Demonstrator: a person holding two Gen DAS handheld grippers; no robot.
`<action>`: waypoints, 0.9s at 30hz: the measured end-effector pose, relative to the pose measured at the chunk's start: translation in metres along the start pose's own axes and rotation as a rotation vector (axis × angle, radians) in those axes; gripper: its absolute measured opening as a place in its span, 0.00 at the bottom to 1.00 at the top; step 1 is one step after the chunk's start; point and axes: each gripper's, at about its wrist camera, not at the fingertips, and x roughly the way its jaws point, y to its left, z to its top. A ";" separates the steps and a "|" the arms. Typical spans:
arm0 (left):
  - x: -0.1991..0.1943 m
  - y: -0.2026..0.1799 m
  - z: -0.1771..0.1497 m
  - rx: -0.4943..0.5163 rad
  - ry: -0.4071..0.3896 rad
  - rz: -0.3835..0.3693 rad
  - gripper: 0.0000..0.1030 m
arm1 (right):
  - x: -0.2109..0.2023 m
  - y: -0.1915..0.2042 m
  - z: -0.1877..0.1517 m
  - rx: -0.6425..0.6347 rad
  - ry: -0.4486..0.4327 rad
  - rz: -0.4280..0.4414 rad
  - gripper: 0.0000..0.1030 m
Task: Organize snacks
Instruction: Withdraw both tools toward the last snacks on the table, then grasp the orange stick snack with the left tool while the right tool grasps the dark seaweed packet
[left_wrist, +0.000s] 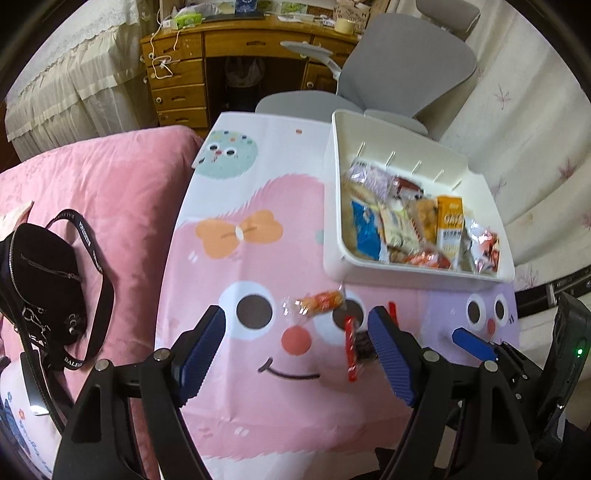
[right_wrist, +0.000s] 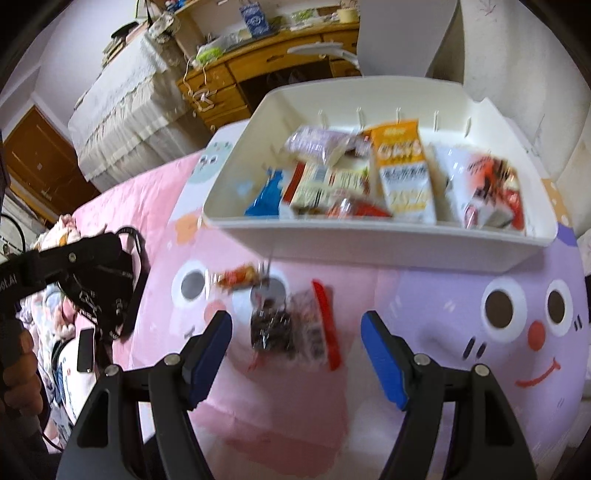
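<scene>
A white bin holding several snack packets stands on the cartoon tablecloth. Two loose snacks lie in front of it: a small orange-wrapped snack and a dark snack packet with red edges. My left gripper is open above the cloth, with the orange snack just ahead between its fingers and the dark packet by its right finger. My right gripper is open with the dark packet between its fingertips. Its blue fingertip shows at the right of the left wrist view.
A black shoulder bag lies on the pink bedding to the left. A grey chair and a wooden desk stand behind the table. A cream sofa is at the right.
</scene>
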 end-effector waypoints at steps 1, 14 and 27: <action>0.002 0.001 -0.002 0.008 0.009 0.001 0.76 | 0.002 0.002 -0.004 -0.003 0.009 0.000 0.71; 0.033 0.004 -0.011 0.164 0.063 -0.005 0.76 | 0.029 0.022 -0.038 -0.040 0.025 -0.060 0.71; 0.109 -0.005 -0.005 0.355 0.067 -0.064 0.76 | 0.051 0.060 -0.065 -0.220 -0.158 -0.225 0.72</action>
